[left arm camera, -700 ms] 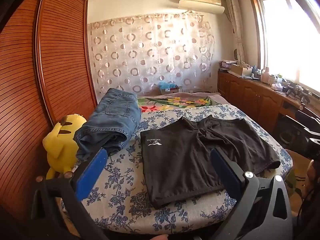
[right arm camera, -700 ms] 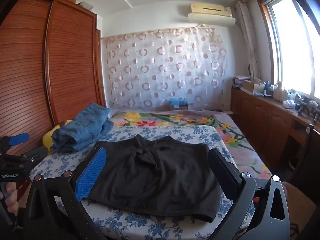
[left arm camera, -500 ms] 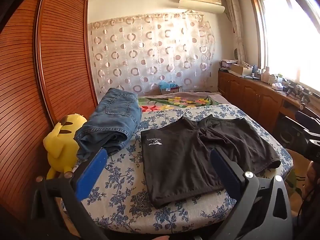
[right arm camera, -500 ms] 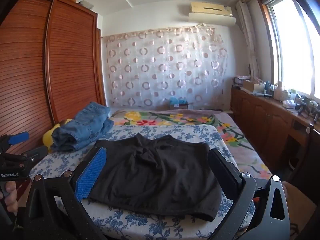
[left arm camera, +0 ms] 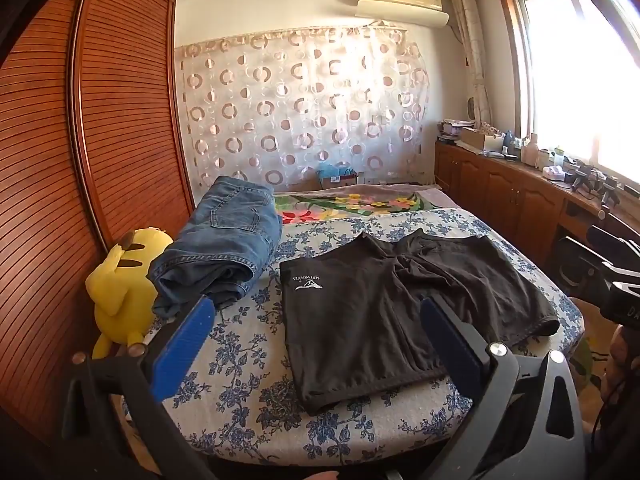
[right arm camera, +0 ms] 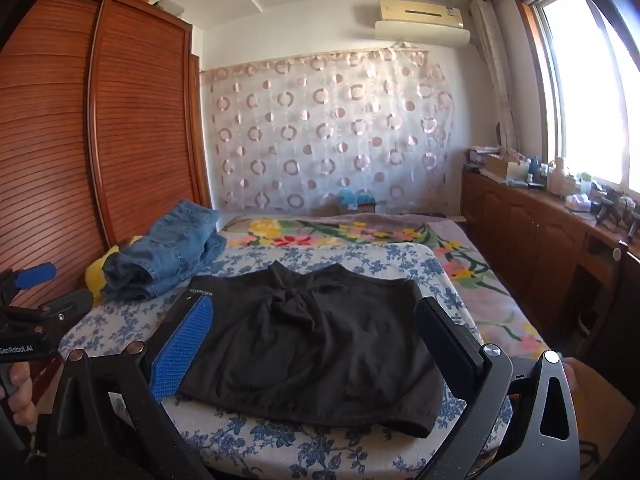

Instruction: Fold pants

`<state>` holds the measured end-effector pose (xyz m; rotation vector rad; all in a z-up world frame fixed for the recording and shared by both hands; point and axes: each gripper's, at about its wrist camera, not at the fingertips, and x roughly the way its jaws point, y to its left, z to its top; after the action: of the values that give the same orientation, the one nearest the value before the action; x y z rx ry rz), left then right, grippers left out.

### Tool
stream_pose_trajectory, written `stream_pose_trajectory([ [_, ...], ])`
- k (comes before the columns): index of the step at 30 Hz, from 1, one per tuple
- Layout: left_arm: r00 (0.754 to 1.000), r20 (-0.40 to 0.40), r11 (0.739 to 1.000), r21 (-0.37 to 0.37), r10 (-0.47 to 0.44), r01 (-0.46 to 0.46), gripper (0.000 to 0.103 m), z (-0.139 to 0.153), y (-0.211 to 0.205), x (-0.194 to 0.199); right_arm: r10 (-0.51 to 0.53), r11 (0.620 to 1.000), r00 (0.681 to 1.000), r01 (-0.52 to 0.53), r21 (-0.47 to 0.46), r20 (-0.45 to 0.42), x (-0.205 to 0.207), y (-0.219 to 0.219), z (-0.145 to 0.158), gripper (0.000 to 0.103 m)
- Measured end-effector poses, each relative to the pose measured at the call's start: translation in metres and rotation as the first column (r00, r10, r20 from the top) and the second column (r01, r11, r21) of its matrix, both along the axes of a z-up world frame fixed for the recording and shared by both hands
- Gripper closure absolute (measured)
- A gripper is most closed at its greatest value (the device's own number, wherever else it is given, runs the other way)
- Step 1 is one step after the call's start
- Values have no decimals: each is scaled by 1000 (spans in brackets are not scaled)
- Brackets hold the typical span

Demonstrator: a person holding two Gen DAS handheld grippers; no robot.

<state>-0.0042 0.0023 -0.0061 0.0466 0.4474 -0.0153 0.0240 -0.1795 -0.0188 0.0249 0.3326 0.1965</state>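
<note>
Lying flat and unfolded on the flowered bed (left arm camera: 248, 364), the black pants (left arm camera: 384, 312) are faced by the left gripper (left arm camera: 316, 344) and right gripper (right arm camera: 312, 344) — both spread wide, nothing held — so an edge grasp is judged next.

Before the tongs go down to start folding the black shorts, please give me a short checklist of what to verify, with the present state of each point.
1. Black shorts lie spread on the bed: ok.
2. Shorts flat: not ok, the cloth is bunched at the middle.
3. Left tongs open and holding nothing: ok.
4. Right tongs open and holding nothing: ok.
5. Folded jeans apart from the shorts: ok, bedsheet shows between them.
6. Yellow plush toy out of the way: ok, it sits at the bed's edge beyond the jeans.
</note>
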Motion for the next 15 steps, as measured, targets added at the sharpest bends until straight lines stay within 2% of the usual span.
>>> stream_pose_trajectory([
  [15, 1000, 2, 1000, -2, 3, -3, 0, 4, -3, -1, 0, 1000, 1000, 0, 0, -5, 0, 0, 2, 0],
])
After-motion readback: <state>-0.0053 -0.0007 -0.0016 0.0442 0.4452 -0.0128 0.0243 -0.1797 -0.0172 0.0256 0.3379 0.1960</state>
